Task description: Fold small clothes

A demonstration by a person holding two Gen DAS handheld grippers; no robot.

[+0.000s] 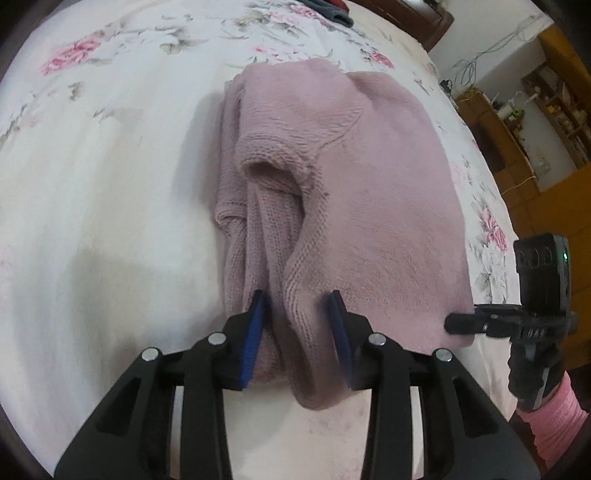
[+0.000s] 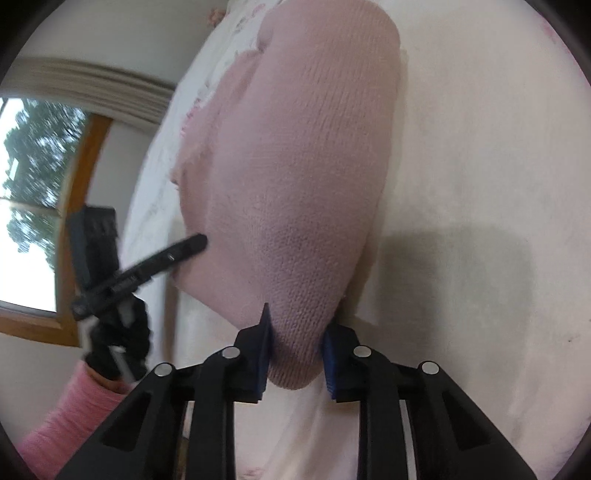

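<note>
A bunched fold of the pink knit sweater (image 1: 332, 177) is clamped by the left gripper (image 1: 299, 325), its near corner by the right gripper (image 2: 295, 354) — beyond, it is spread on the floral bedsheet (image 1: 92, 147). No writing is legible.

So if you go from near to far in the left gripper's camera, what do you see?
Left gripper pinching the pink sweater → flowery bedsheet → dark cloth at the far edge.

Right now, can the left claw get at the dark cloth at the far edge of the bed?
Probably not: the left claw is shut on the pink sweater, and the dark cloth lies far beyond it.
</note>
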